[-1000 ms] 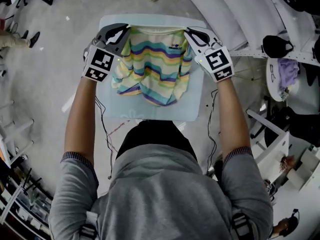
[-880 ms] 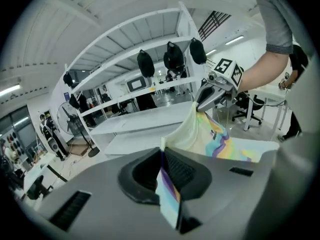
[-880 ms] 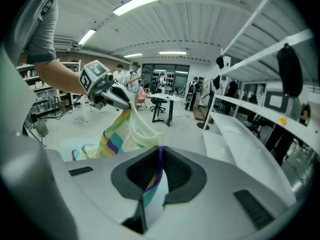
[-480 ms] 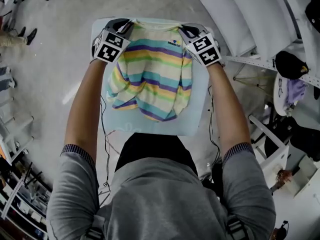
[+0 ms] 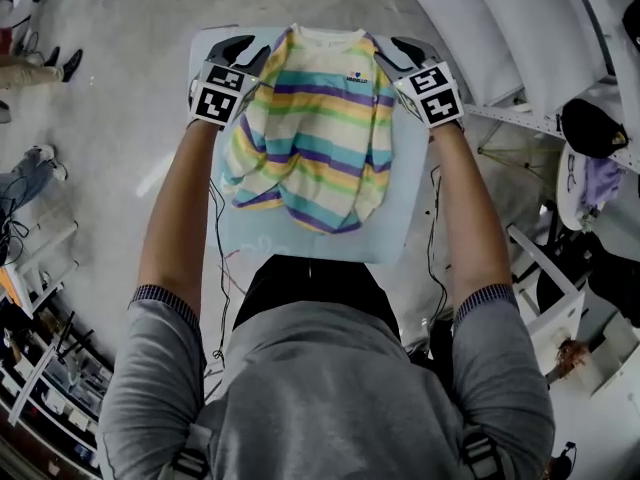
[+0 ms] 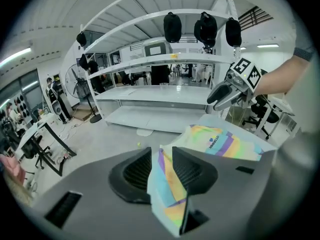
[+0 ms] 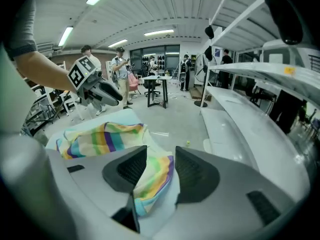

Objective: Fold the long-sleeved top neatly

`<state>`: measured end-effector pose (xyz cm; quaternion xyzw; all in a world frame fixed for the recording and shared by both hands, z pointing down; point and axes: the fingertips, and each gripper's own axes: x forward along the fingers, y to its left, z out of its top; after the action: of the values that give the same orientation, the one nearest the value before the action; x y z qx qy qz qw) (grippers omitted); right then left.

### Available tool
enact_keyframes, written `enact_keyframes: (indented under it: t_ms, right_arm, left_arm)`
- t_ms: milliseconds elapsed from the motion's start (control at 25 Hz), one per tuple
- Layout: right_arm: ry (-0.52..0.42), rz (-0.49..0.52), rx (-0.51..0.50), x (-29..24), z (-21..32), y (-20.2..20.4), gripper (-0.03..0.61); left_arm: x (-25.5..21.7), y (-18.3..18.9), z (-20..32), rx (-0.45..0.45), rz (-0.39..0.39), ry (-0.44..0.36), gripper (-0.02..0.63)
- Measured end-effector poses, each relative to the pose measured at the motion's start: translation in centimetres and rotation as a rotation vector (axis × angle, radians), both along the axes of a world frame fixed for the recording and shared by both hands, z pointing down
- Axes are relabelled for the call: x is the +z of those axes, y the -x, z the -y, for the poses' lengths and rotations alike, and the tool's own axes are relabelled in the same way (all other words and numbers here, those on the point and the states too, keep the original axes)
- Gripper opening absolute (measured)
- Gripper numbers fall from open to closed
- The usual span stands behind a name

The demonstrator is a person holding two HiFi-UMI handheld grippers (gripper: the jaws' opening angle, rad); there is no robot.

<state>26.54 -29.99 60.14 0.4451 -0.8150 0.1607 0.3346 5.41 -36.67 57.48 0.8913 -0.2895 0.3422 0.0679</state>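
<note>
Where the table (image 5: 300,246) carries it: long-sleeved top (image 5: 320,128) lies flat, long axis running away from the person, collar far
Left claw (image 5: 252,54): at left shoulder, jaws just been opening, fabric slack between
Right claw (image 5: 388,54): at right shoulder, likewise; both equally near

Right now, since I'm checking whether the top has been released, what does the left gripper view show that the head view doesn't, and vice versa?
Only the left gripper view: the left claw from inside, its jaws apart, having just been opening, with a fold of the striped top standing between them; white shelving with dark bags hanging above. Only the head view: the whole top spread on the light-blue table, its lower hem rumpled, and the person's arms. Both: the striped top and the right claw at its other shoulder.
</note>
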Motion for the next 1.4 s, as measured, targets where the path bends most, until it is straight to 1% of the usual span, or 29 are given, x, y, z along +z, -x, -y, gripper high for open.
enact_keyframes:
  t_ms: [160, 280, 400, 600, 720, 880, 1160, 1400]
  right_arm:
    - [-0.004, 0.037, 0.037, -2.0, -3.3, 0.3, 0.192]
    - [-0.002, 0.072, 0.084, -3.3, -7.0, 0.9, 0.191]
    - [0.003, 0.099, 0.136, -4.3, -10.9, 1.9, 0.19]
    - [0.034, 0.095, 0.185, -4.7, -16.8, 5.0, 0.19]
    - [0.058, 0.106, 0.228, -4.1, -20.2, 6.3, 0.19]
    - [0.089, 0.113, 0.27, -3.1, -24.9, 8.2, 0.189]
    - [0.151, 0.114, 0.319, -0.3, -31.3, 11.5, 0.184]
    - [0.224, 0.103, 0.382, 4.0, -35.5, 12.5, 0.173]
  left_arm:
    - [-1.7, 2.2, -3.8, -0.005, -0.023, 0.013, 0.147]
    - [-2.6, 4.3, -7.6, -0.001, -0.036, 0.024, 0.147]
    - [-2.5, 6.5, -11.7, 0.016, -0.04, 0.047, 0.147]
    - [-1.4, 10.7, -17.4, 0.035, -0.037, 0.106, 0.147]
    - [-0.3, 12.9, -20.4, 0.032, -0.029, 0.142, 0.147]
    - [1.2, 14.8, -24.2, 0.047, -0.012, 0.174, 0.147]
    - [3.8, 16.0, -29.0, 0.098, 0.02, 0.218, 0.149]
    - [8.0, 16.9, -31.7, 0.113, 0.082, 0.269, 0.155]
